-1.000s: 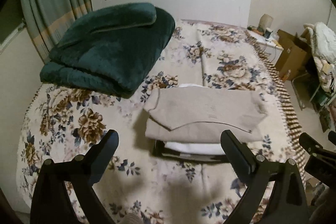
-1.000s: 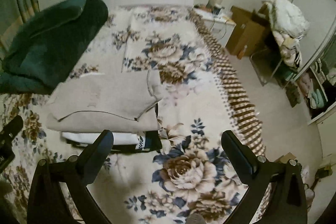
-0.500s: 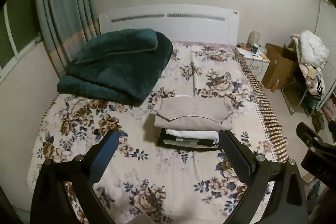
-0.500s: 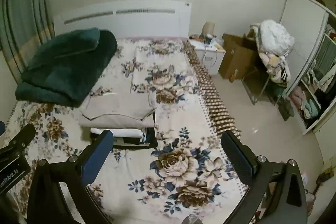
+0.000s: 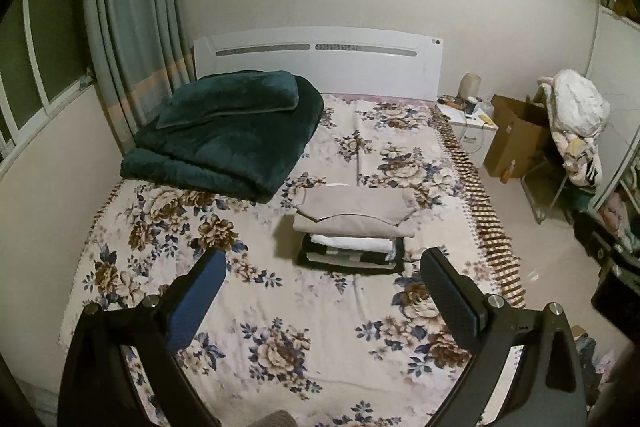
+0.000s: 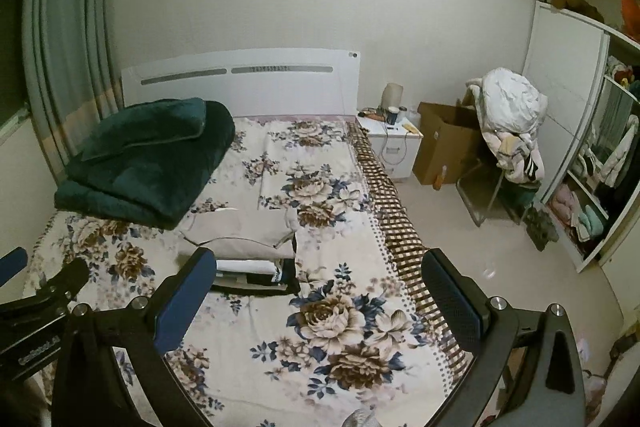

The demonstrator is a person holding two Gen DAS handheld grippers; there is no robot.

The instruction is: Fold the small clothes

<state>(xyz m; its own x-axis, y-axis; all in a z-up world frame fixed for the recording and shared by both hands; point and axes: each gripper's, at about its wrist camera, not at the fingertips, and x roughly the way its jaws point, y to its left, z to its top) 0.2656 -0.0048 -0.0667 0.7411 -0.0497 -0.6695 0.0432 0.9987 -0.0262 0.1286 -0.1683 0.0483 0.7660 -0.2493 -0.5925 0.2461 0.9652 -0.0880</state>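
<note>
Left wrist view: we are holding our left gripper (image 5: 322, 277) and right gripper (image 6: 320, 277) wide apart, gripping nothing, above the bed (image 5: 280, 307); the folded clothes stack (image 5: 354, 227) is sitting mid-bed, beside the green blanket (image 5: 228, 131).

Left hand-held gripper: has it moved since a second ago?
Yes. The left hand-held gripper has pulled back and up from the stack of folded clothes: the stack and the white headboard now look smaller and farther in its view.
</note>
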